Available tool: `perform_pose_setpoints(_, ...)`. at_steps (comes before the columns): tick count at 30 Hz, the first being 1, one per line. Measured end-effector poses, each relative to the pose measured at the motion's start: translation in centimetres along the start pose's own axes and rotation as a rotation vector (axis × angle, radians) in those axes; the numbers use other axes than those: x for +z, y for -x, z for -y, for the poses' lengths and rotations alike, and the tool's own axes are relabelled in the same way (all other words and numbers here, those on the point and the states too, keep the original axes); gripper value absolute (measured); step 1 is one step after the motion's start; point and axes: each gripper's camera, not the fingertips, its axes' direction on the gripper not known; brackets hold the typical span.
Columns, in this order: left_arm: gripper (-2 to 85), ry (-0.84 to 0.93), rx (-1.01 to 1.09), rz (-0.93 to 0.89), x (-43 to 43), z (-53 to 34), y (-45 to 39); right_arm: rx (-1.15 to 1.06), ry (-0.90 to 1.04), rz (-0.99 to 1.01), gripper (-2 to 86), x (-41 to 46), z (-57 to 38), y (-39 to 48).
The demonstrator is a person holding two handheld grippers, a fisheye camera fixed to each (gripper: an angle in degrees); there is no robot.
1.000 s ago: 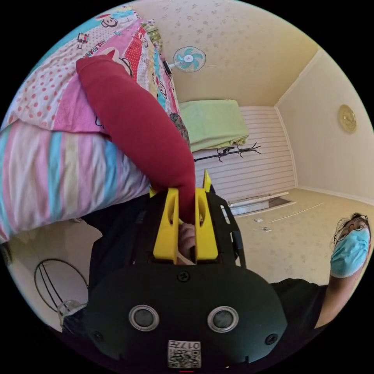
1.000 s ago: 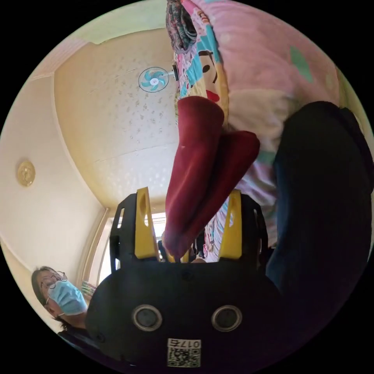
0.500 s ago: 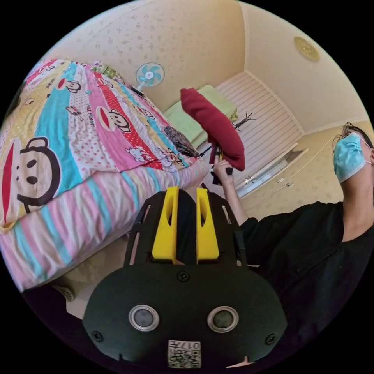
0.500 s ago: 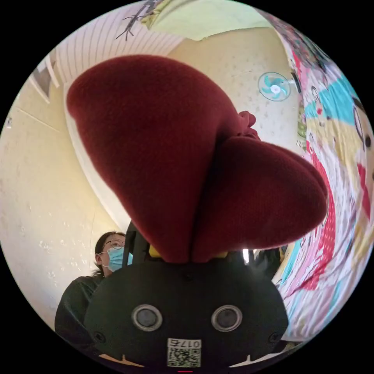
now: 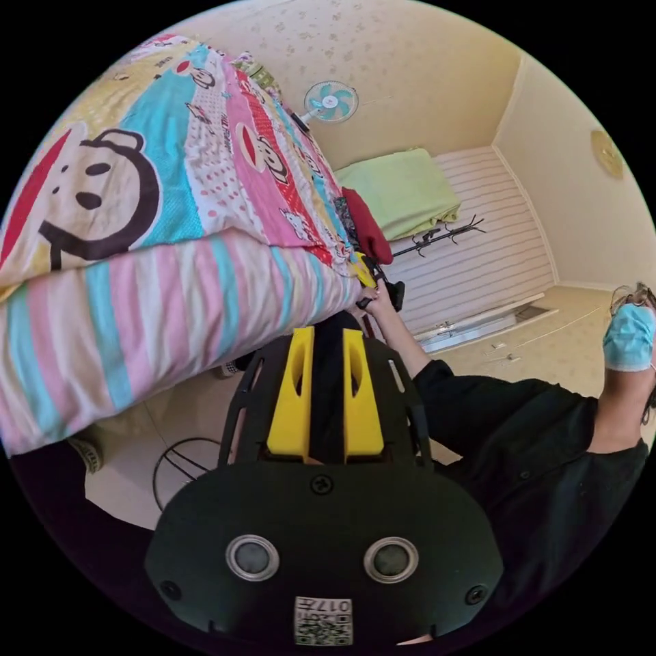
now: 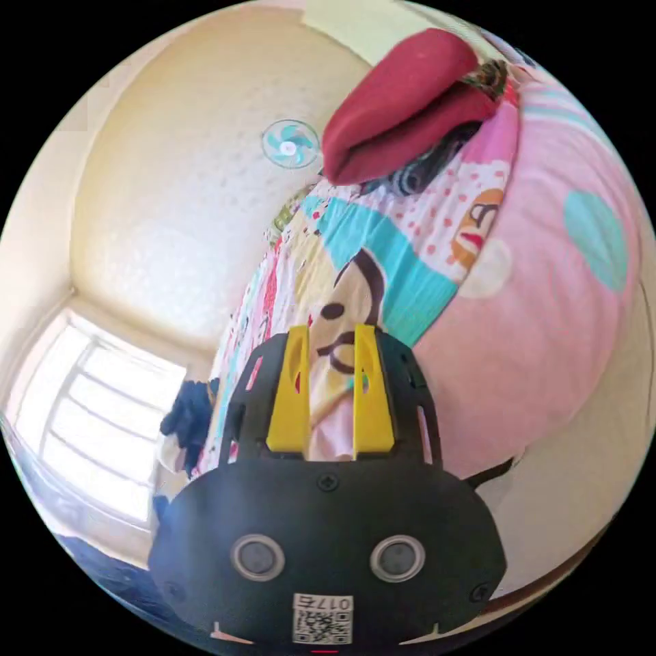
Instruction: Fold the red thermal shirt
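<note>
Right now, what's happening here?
A person with a gripper in each hand is folding laundry at a bed. The red thermal shirt lies folded on the cartoon-print bedspread, on top of a dark patterned garment. The right gripper hangs apart from it with nothing between its jaws. The left gripper is low beside the bed, jaws a little apart and holding nothing. The fold looks done.

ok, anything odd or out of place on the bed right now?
Nothing stands out. The folded red thermal shirt sits on a dark patterned garment at the edge of the cartoon-print quilt, tidy; both grippers are off it.
</note>
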Motion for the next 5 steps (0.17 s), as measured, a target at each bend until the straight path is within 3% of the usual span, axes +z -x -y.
perform_pose_setpoints(2, 5.9, -0.016, 0.044, 0.164, -1.1, 0.6, -1.2, -0.152, 0.086, -0.084, 12.2, 2.9, -2.1, 5.0)
perform_pose_setpoints(5, 5.1, -0.09, 0.104, 0.404, -4.0, 1.7, -2.7, -0.474, 0.278, -0.025, 8.2, 8.4, -5.3, 13.2)
